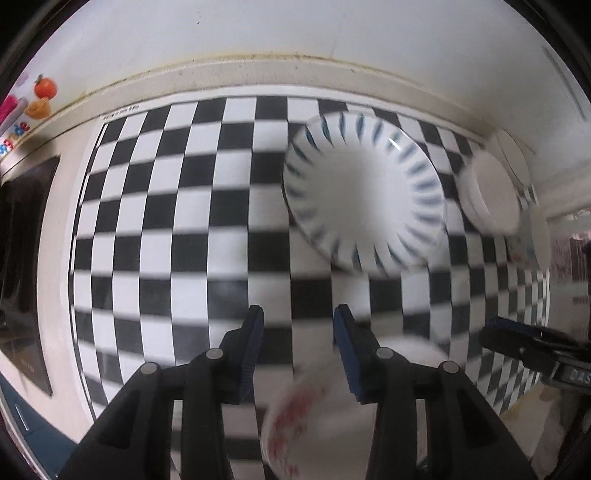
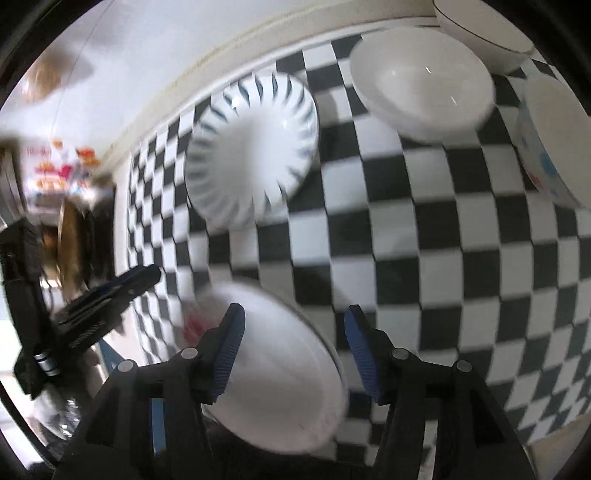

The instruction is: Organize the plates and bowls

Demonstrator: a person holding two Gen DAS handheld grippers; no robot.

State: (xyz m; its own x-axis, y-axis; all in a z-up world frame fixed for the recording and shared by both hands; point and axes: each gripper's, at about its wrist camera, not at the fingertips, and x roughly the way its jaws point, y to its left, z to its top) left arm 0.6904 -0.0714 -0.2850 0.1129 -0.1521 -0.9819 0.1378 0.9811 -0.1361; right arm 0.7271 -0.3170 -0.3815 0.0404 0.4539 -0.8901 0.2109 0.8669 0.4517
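A white plate with blue radial strokes [image 1: 364, 192] lies on the black-and-white checkered mat [image 1: 166, 221]; it also shows in the right wrist view [image 2: 251, 151]. A white bowl with red marks [image 1: 314, 406] sits close under my left gripper [image 1: 299, 321], which is open and empty. In the right wrist view this bowl [image 2: 280, 373] lies between and below the open fingers of my right gripper [image 2: 293, 321]. A plain white bowl [image 2: 421, 81], a rimmed bowl [image 2: 484, 29] and a bowl with coloured print [image 2: 554, 140] stand at the far right. The left gripper [image 2: 110, 295] shows at left.
A white wall with a raised ledge [image 1: 258, 74] runs behind the mat. Fruit-shaped magnets [image 1: 44, 92] hang at the far left. A dark panel [image 1: 26, 258] borders the mat's left side. The right gripper [image 1: 535, 347] shows at the right edge.
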